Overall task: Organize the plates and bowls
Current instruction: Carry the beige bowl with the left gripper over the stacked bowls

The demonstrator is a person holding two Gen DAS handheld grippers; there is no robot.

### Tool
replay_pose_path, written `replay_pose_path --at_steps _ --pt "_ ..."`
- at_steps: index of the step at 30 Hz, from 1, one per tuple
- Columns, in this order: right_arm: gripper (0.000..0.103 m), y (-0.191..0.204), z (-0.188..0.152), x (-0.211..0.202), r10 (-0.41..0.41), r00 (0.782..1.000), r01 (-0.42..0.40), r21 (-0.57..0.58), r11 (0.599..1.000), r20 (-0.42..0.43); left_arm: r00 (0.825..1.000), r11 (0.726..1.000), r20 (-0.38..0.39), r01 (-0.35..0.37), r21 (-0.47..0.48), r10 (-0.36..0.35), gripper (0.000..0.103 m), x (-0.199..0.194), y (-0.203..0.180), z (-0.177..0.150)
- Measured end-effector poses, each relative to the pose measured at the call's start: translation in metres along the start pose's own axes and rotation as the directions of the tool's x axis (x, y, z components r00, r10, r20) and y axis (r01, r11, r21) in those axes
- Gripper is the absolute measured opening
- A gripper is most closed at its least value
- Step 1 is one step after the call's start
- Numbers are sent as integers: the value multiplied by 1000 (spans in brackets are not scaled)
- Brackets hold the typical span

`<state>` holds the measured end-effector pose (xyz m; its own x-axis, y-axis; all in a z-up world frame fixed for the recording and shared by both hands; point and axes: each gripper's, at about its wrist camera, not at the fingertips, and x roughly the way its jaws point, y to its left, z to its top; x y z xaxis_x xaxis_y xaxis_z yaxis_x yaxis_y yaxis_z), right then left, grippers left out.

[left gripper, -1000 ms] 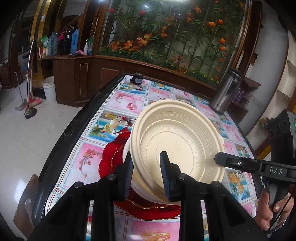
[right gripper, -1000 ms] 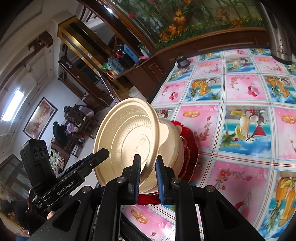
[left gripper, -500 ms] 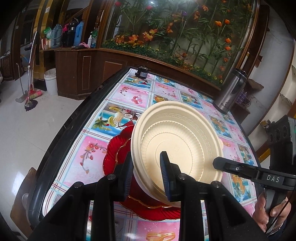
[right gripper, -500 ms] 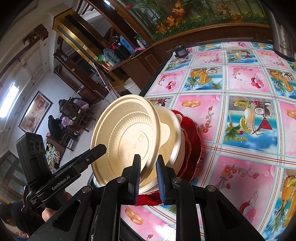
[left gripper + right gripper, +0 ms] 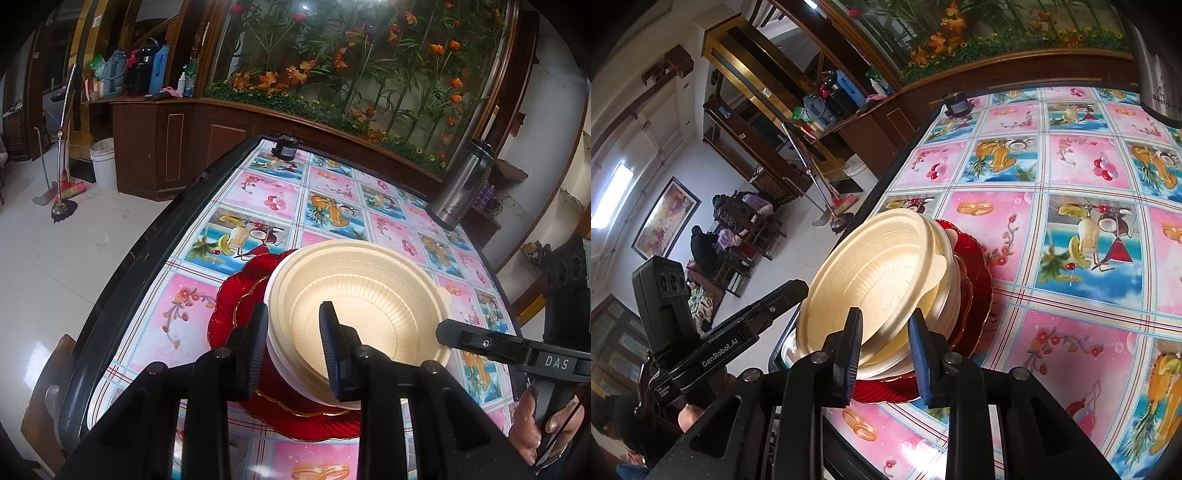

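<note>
The desk, covered in a fruit-print cloth, is carrying a red plate near its left edge. A cream bowl is sitting nested in a white bowl on the red plate. The left tool is straddling the cream bowl's near rim, its fingers spread and not pressing. The right tool is standing parted around the opposite rim, gripping nothing. A steel flask is standing well beyond the red plate.
</note>
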<state>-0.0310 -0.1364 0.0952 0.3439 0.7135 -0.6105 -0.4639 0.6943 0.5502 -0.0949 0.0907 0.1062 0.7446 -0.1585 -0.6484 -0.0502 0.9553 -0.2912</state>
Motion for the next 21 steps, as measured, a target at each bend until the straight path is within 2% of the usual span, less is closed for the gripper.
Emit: replay_pose_path --at_steps 13,21 --pt "29 -7 0 -17 2 999 -2 8 1000 42 1000 1000 17 -3 4 3 28 -10 -3 2" --pt "29 -9 -6 -9 10 1000 -10 9 1000 17 1000 1000 16 -2 12 2 28 -9 -6 1"
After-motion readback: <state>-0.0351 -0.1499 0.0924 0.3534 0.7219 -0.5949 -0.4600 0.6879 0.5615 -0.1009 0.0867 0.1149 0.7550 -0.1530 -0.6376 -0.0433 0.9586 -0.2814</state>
